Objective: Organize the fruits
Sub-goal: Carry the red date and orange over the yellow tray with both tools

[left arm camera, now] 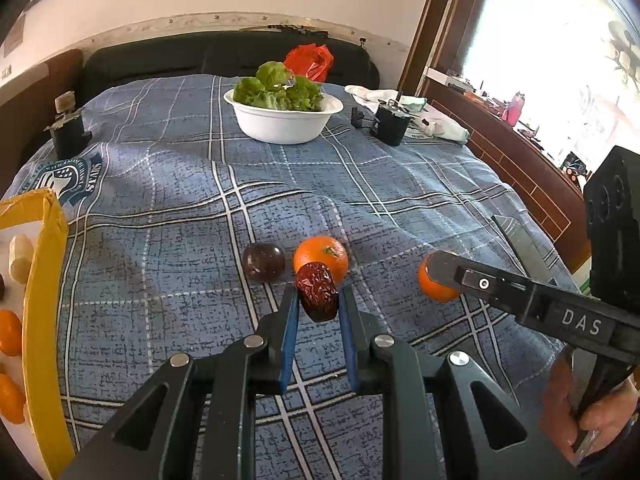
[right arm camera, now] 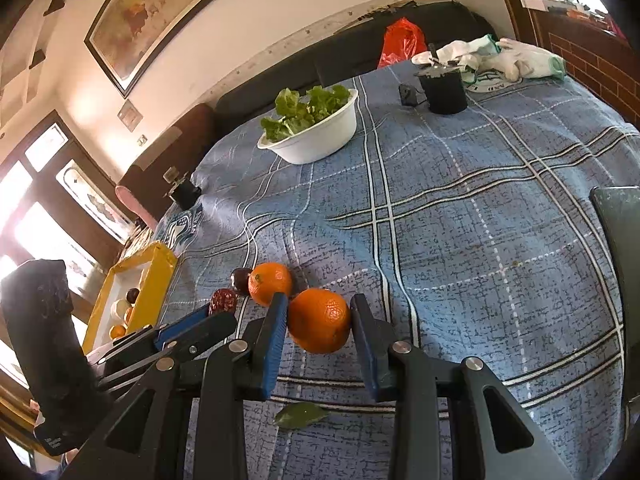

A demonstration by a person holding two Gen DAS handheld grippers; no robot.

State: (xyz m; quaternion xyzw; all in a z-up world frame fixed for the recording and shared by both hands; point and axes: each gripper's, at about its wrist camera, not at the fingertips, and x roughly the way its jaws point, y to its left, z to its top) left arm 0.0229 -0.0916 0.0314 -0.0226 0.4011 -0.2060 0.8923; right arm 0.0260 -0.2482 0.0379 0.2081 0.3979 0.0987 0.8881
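Two grippers are loaded. Left gripper (left arm camera: pixel 318 300) is clamped nearly shut on a wrinkled dark-red dried date (left arm camera: pixel 317 291); right gripper (right arm camera: pixel 319 322) is closed partway on a round orange tangerine (right arm camera: pixel 319 320). Both fruits sit just above the blue plaid cloth (left arm camera: pixel 168 216). A second tangerine (left arm camera: pixel 321 256) and dark purple plum (left arm camera: pixel 263 261) remain near. The yellow-rimmed tray (left arm camera: pixel 46 248) lies left. Risk: the date's small, uneven surface may slip from the pads during transfer.
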